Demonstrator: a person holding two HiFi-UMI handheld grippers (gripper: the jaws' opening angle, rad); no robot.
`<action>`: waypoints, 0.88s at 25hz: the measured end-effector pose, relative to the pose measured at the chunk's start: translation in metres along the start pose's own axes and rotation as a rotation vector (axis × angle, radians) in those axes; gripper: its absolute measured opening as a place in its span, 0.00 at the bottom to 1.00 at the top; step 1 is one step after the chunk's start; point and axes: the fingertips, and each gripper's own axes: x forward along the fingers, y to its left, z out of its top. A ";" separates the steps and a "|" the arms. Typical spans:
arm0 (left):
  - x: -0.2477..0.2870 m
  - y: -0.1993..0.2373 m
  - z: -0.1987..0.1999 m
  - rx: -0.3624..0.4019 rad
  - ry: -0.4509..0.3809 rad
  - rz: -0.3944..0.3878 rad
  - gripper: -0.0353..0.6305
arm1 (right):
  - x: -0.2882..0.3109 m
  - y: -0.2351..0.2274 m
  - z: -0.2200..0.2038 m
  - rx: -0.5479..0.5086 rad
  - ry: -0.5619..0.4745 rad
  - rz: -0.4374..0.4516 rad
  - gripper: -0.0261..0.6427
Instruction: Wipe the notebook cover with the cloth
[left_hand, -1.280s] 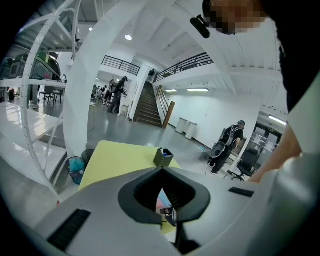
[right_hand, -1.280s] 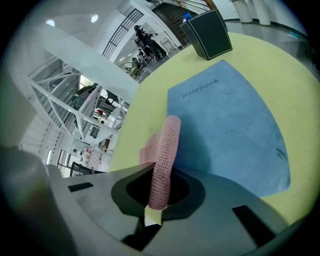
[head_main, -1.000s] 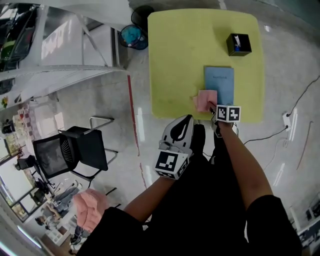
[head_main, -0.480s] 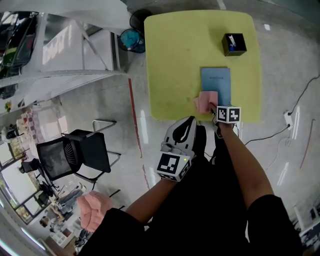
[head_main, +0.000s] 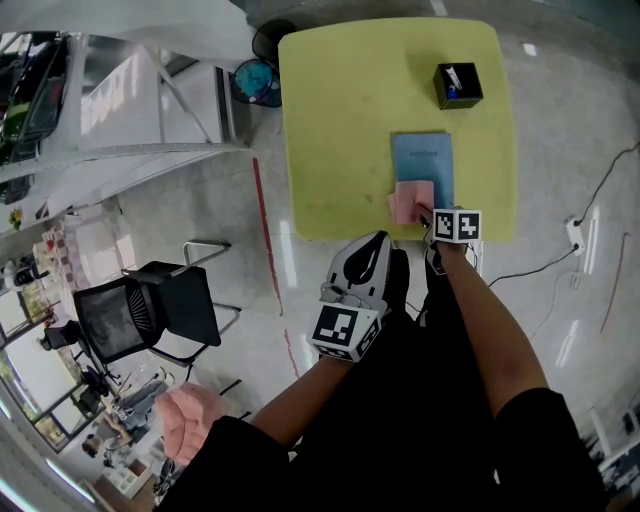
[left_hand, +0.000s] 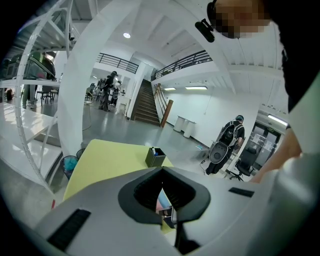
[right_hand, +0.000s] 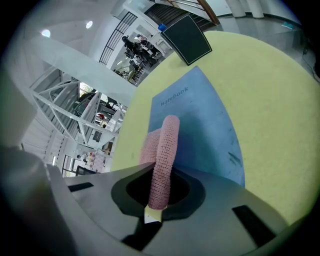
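A blue notebook lies flat near the front edge of the yellow table. A pink cloth rests on the notebook's near left corner, with my right gripper shut on its near edge. In the right gripper view the cloth stands folded between the jaws of the right gripper, draped forward onto the notebook cover. My left gripper hangs off the table over the floor, jaws together with nothing in them. Its own view shows the left gripper pointing toward the table.
A black box stands at the table's far right; it also shows beyond the notebook as the black box. A bin sits by the table's far left corner. A black chair and white frames stand left. A cable runs across the floor at right.
The cloth, held by the right gripper, has slid rightward from the notebook's left edge further onto the cover. The left gripper has stayed in place.
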 end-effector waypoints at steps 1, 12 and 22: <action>0.001 -0.002 0.000 -0.002 0.000 0.000 0.06 | -0.001 -0.001 0.000 0.002 0.002 0.003 0.09; 0.014 -0.022 0.001 0.004 0.007 -0.006 0.06 | -0.014 -0.016 0.005 0.002 0.005 0.009 0.09; 0.024 -0.043 -0.001 0.025 0.027 -0.021 0.06 | -0.027 -0.031 0.006 0.027 -0.001 0.010 0.09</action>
